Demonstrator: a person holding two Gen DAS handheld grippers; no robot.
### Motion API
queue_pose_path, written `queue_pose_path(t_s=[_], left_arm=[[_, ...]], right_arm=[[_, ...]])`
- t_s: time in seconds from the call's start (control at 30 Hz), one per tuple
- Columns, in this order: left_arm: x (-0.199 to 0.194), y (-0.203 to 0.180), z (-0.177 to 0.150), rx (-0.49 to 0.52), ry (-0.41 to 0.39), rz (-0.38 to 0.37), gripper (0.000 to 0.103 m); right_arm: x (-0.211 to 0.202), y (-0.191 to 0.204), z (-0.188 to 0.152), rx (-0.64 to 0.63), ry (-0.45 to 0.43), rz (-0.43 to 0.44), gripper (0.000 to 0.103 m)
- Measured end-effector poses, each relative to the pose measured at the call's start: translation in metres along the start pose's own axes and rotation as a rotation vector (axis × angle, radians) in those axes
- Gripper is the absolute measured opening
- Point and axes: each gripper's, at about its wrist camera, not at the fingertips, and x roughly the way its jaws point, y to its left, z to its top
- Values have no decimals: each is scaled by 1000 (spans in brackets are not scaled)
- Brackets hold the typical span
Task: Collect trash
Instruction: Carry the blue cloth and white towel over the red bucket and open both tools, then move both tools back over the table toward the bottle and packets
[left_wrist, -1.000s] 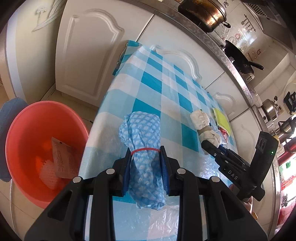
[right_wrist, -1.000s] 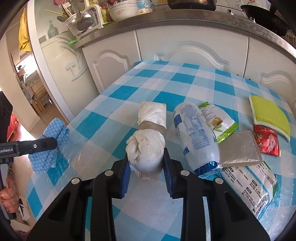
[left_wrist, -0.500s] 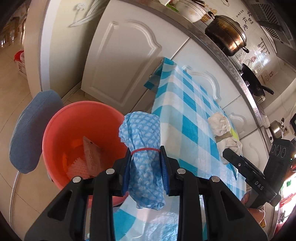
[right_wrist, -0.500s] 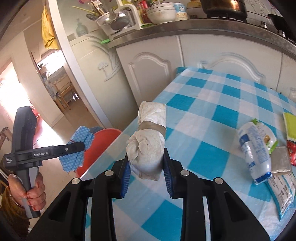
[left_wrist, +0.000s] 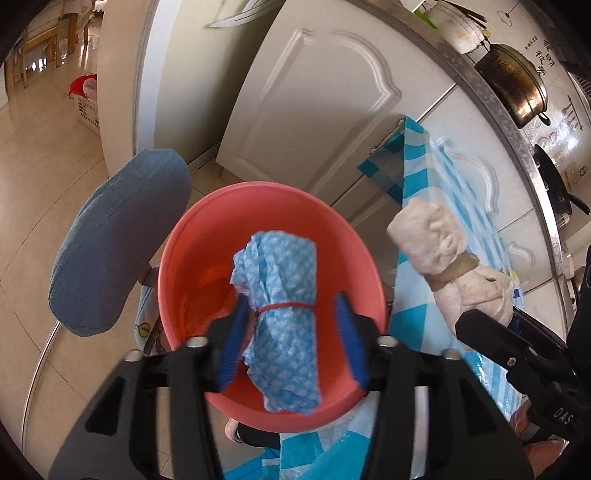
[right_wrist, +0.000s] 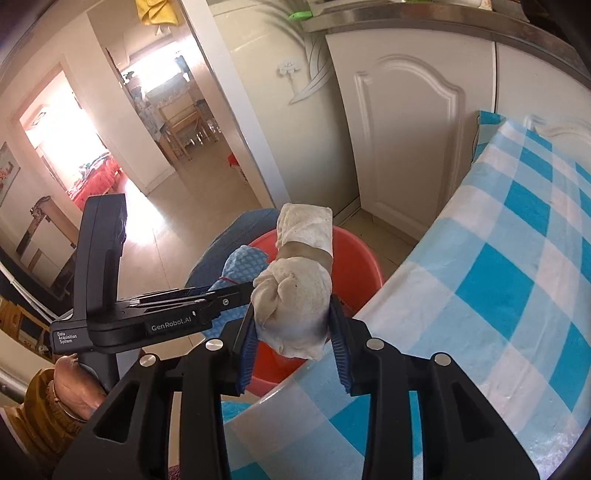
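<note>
Now we have two drops under way at once, and each can miss. On the left, our left hand-held gripper (left_wrist: 291, 332) has just been opening: its blue pads stand clear of the blue-and-white patterned cloth bundle tied with a red rubber band (left_wrist: 282, 317), which hangs between them over the round coral-red plastic basin (left_wrist: 177, 254) on the floor. We judge it should land inside, yet the bundle sits toward the basin's near rim, so a snag on a pad could tip it out onto the floor. The blue padded stool seat (left_wrist: 114, 240) just beside the basin is another place it could bounce to.

Further right, our right hand-held gripper (right_wrist: 293, 339) has also just been opening, with the off-white cloth bundle wrapped with a tan band (right_wrist: 299, 291) between its pads; we cannot tell whether they still pinch it. This bundle hangs near the edge of the blue-and-white checked tabletop (right_wrist: 517, 266), over the basin's near rim, so letting go here risks it catching the tablecloth or the rim.

Of the basin's contents we see little, as the blue bundle hides most of the bottom.
</note>
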Motion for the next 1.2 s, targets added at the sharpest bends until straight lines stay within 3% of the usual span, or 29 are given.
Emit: queue_pose_path(t_s=[0.03, 0.13, 0.3, 0.5, 0.7, 0.97, 1.2], left_arm=[[0, 4, -1, -10, -7, 17, 85], [2, 13, -1, -32, -2, 32, 87], [-8, 27, 0, -81, -17, 41, 90], [-21, 25, 2, -82, -65, 55, 91], [-27, 8, 0, -7, -89, 59, 92], [-40, -21, -3, 29, -135, -55, 92], [-64, -47, -8, -6, -262, -169, 92]], right_arm=[[3, 1, 0, -1, 1, -4, 52], [-1, 3, -3, 4, -26, 0, 70], [-26, -7, -8, 30, -110, -37, 81], [-63, -33, -17, 101, -221, -80, 84], [-86, -57, -30, 174, -301, -100, 90], [-105, -75, -47, 196, -373, -107, 90], [-136, -90, -61, 177, -491, -169, 95]])
